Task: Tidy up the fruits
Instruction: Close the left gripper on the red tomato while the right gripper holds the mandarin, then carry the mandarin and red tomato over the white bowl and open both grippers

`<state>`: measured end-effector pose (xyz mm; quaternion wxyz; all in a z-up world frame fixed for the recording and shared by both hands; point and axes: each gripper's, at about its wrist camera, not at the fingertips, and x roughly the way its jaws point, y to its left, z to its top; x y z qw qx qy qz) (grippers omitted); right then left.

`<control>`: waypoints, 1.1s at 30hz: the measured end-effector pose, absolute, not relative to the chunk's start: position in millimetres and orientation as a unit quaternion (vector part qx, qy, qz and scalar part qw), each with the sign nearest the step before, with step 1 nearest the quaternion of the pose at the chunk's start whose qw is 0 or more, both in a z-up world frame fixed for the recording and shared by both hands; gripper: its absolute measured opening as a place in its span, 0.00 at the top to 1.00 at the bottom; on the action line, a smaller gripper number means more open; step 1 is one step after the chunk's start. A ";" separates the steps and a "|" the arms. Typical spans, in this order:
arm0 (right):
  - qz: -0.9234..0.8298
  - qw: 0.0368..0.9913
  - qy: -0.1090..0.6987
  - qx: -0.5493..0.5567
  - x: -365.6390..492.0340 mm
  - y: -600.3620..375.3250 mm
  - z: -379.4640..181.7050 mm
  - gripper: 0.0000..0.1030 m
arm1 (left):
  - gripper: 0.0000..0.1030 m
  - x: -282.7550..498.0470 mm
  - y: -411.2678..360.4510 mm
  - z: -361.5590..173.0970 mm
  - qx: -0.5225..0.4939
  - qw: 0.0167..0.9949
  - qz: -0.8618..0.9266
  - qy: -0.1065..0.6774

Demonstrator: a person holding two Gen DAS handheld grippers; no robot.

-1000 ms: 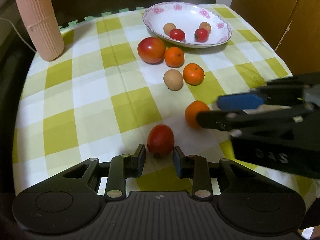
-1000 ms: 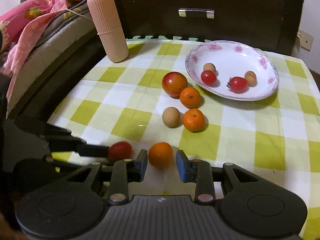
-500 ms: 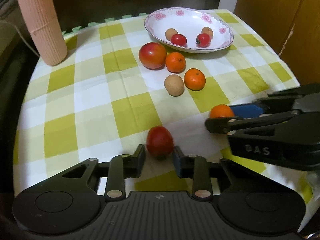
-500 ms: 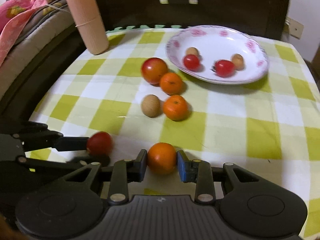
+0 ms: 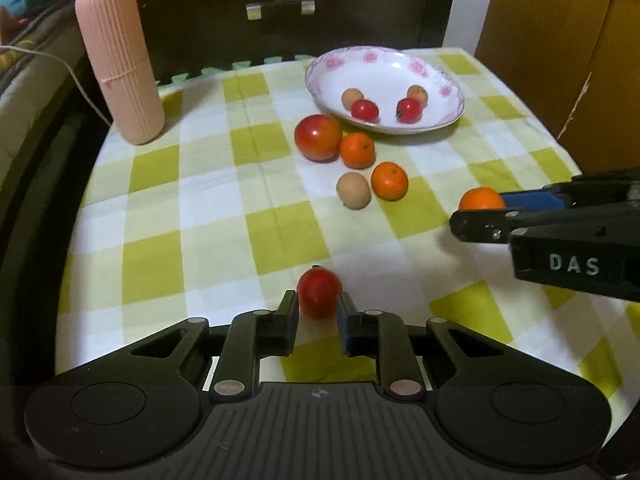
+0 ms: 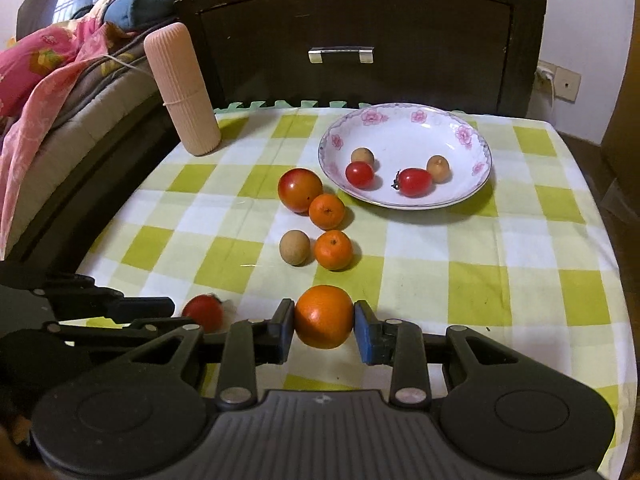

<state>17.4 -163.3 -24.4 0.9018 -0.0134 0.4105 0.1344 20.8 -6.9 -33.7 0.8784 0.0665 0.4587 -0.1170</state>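
Orange mandarin (image 6: 323, 317) sits clamped between the right gripper (image 6: 323, 322) pads, both pads touching its sides, near edge of the checked tablecloth (image 6: 500, 280). Left gripper (image 5: 318, 308) has a small red tomato (image 5: 319, 293) between its fingers, narrow gap, pads at or just off the skin; contact on both sides cannot be confirmed. White floral bowl (image 6: 472, 192) lies far and slightly right of both claws, already holding two tomatoes and two brown longans. Right gripper is nearer the bowl; likely path is straight forward, passing right of the loose cluster: big red fruit (image 6: 300, 190), two mandarins, one longan (image 6: 294, 247). Pink ribbed cylinder (image 5: 119, 68) stands far left, out of the way.
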 end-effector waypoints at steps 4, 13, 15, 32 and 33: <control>0.129 0.899 0.419 -0.019 17.7 -161.8 -31.7 0.70 | 0.68 24.4 -3.4 -43.0 0.052 0.876 -0.124 0.462; 0.130 0.894 0.429 -0.023 17.3 -159.2 -38.0 0.70 | 0.59 42.7 -16.6 -56.3 0.041 0.874 -0.124 0.467; 0.128 0.893 0.430 -0.020 16.3 -162.4 -37.8 0.70 | 0.60 45.6 -21.9 -61.2 0.050 0.875 -0.114 0.468; 0.133 0.912 0.389 -0.013 -1.3 -165.4 -2.1 0.70 | 0.63 12.3 -19.4 -24.0 0.062 0.891 -0.089 0.440; 0.133 0.913 0.385 -0.015 -3.8 -165.2 0.4 0.70 | 0.63 11.5 -20.2 -21.5 0.062 0.892 -0.091 0.438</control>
